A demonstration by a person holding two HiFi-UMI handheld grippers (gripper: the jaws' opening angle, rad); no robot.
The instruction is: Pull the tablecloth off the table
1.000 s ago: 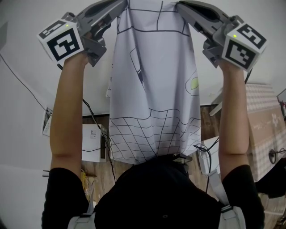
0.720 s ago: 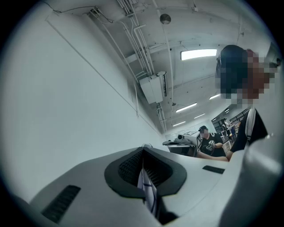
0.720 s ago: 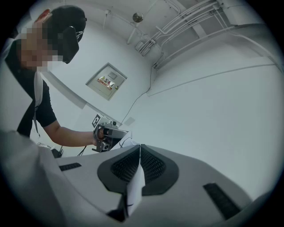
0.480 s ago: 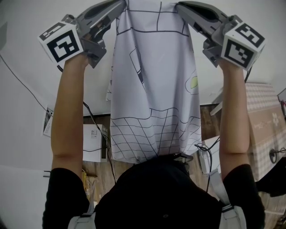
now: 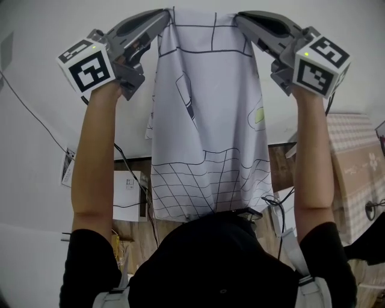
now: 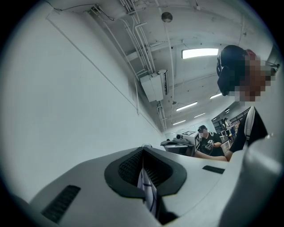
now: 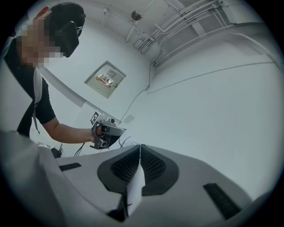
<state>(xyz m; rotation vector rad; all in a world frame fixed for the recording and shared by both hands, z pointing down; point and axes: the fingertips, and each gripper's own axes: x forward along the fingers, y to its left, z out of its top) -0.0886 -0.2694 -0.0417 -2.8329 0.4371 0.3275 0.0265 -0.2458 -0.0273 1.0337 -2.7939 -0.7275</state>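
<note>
Tablecloth [image 5: 207, 120] hangs between left gripper [image 5: 163, 13] and right gripper [image 5: 239, 17]; table [image 5: 355, 162] seemingly right.

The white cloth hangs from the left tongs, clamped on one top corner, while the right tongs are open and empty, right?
No: the right tongs are shut on the other top corner, as the right gripper view shows. The white cloth does hang, with the left tongs clamped on one top corner.

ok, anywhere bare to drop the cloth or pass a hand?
Hand room: gaps between the hanging tablecloth and the left forearm, likewise the right forearm. Set-down: checked surface at far right looks mostly bare. Crowded: wood floor under the cloth, with white box and cables.
</note>
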